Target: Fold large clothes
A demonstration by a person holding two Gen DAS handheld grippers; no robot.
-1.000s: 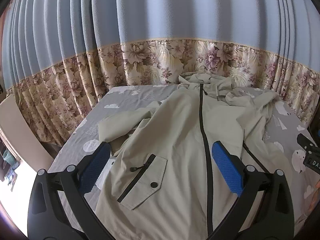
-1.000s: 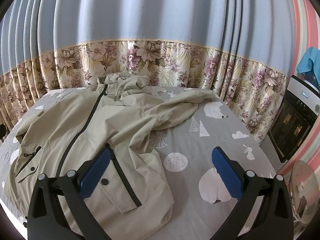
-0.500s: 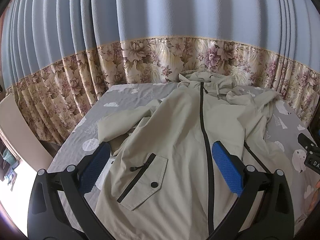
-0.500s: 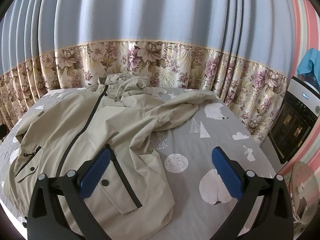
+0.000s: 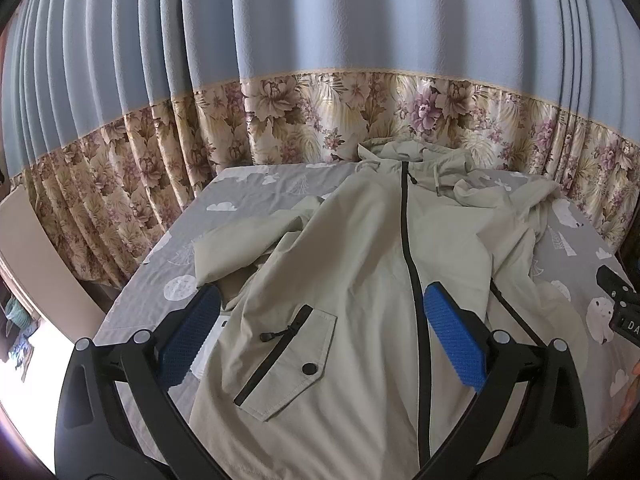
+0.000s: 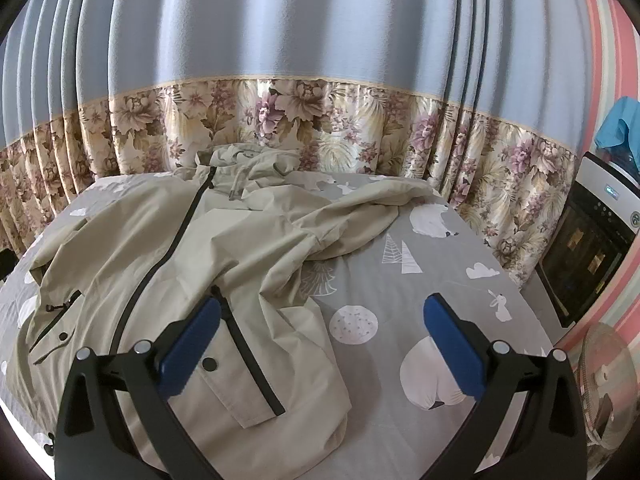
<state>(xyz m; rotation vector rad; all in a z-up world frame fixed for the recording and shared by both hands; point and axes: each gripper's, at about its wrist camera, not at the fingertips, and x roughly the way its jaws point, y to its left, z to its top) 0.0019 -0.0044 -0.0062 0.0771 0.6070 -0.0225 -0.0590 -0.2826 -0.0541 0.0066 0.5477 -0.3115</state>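
Note:
A beige hooded jacket [image 5: 352, 264] with a black front zipper lies face up on the bed, hood toward the curtain. Its left sleeve [image 5: 248, 240] is bent inward beside the body. Its right sleeve [image 6: 360, 216] lies crumpled toward the far right. My left gripper [image 5: 320, 328] is open and empty above the jacket's lower front, near the flap pocket [image 5: 288, 364]. My right gripper [image 6: 320, 340] is open and empty above the jacket's right hem edge and the sheet.
The bed has a grey sheet [image 6: 440, 280] with white animal prints. A blue and floral curtain [image 5: 320, 80] hangs behind it. A dark appliance [image 6: 592, 248] and a fan [image 6: 604, 384] stand at the right. The other gripper's body [image 5: 620, 300] shows at the right edge.
Both grippers have drifted slightly, so the jacket sits a little lower in view. Nothing was grasped and the jacket has not moved.

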